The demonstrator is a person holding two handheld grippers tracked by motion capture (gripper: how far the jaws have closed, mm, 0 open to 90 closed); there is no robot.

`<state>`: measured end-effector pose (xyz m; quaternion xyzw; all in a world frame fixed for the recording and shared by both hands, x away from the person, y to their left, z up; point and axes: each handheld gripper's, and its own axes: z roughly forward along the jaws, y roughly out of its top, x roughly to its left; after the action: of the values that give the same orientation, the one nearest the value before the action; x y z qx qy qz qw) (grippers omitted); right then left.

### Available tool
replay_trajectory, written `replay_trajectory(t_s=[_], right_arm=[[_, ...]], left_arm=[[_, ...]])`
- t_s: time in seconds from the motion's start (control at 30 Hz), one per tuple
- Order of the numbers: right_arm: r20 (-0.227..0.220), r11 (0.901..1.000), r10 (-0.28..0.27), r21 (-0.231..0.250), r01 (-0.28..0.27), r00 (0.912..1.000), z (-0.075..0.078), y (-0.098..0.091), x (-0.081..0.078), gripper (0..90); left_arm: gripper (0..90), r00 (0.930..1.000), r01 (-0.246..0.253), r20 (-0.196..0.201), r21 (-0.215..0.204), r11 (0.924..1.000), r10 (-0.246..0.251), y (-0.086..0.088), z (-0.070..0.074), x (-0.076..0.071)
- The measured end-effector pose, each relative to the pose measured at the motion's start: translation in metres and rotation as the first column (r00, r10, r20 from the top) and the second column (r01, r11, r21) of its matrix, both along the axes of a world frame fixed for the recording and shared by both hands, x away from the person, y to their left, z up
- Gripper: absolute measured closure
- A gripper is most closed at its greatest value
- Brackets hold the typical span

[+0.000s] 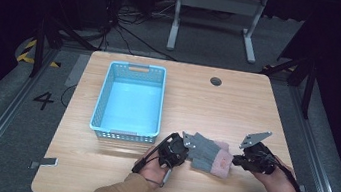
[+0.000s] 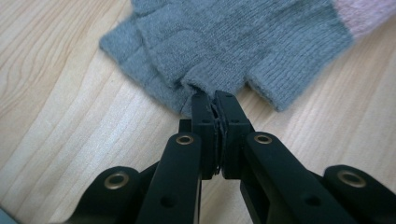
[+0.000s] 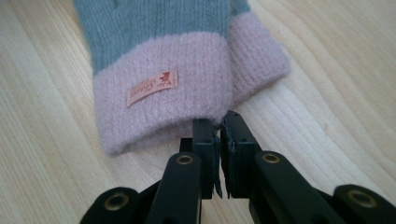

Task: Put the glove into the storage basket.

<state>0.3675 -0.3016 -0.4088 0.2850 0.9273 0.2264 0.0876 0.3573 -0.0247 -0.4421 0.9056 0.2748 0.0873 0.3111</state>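
Left tool [image 2: 214, 100]: we pinch the grey fingertip edge of the gloves [image 1: 208, 153].
Right tool [image 3: 218, 122]: we clamp the pink cuff's rim.
Gloves: flat on the bench [image 1: 207, 106], beside the blue basket [image 1: 130, 99].
Risk: both bites look shallow; lifting could let the knit slip free.
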Motion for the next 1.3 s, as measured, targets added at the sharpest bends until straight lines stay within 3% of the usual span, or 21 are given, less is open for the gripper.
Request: replay_trajectory(t_s=[0.33, 0.8, 1.3], right_arm=[[0.057, 0.9983, -0.036, 0.048, 0.034, 0.9977, 0.018, 0.001, 0.008, 85.5], [0.053, 0.9963, -0.075, 0.046, 0.073, 0.9958, 0.008, 0.007, 0.032, 85.5], [0.024, 0.9933, -0.109, 0.039, 0.108, 0.9937, -0.005, 0.007, 0.043, 85.5]], left_arm=[[87.5, 0.9998, -0.001, 0.022, -0.045, 0.9990, 0.002, 0.012, 0.016, -0.011], [87.6, 0.9999, 0.014, -0.005, -0.033, 0.9994, -0.015, 0.008, 0.012, -0.015], [87.5, 0.9994, 0.020, -0.029, -0.019, 0.9996, -0.021, 0.004, 0.003, -0.011]])
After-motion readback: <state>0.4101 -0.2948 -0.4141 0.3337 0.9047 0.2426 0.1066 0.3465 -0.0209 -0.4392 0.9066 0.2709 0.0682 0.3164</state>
